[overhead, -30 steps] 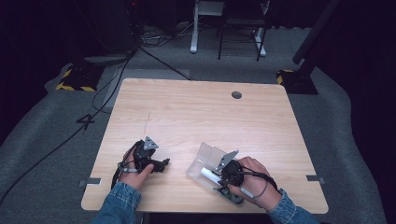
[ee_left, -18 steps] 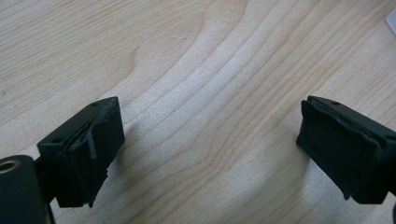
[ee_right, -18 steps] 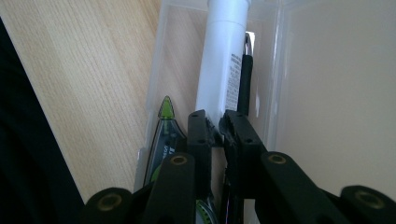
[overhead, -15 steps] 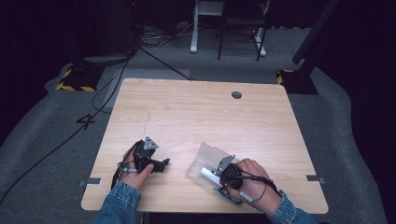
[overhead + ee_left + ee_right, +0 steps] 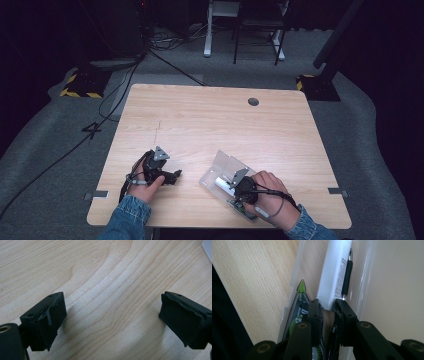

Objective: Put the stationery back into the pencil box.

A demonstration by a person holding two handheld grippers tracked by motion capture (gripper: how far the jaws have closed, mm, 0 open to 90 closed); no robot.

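Meanwhile, from the high view, the right hand-held gripper [image 5: 234,184] has slid a little further into the clear plastic case [image 5: 223,170] near the front edge of the tabletop [image 5: 225,125] compared with a second ago, the hand now lying lower over the case's near end. The left hand-held gripper [image 5: 172,176] has not shifted; it rests on the wood well apart from the case. That small advance suggests the right side is settling onto an item inside the case, probably to lift it out.

Along the left gripper view, the left hand-held gripper [image 5: 112,315] has its jaws spread wide with nothing between them but bare wood grain.

Through the right gripper view, the right hand-held gripper [image 5: 327,308] has its jaws drawn close, their tips at the near end of a white tube [image 5: 334,272] lying lengthwise in the case; whether they truly pinch it or merely touch its end I cannot tell. Just beside the tube on one side sits a green correction-tape dispenser [image 5: 299,305], and on the other a black pen [image 5: 347,277], pressed against the case wall. Both crowd the tube closely, so the jaws have little room and could catch a neighbour instead.
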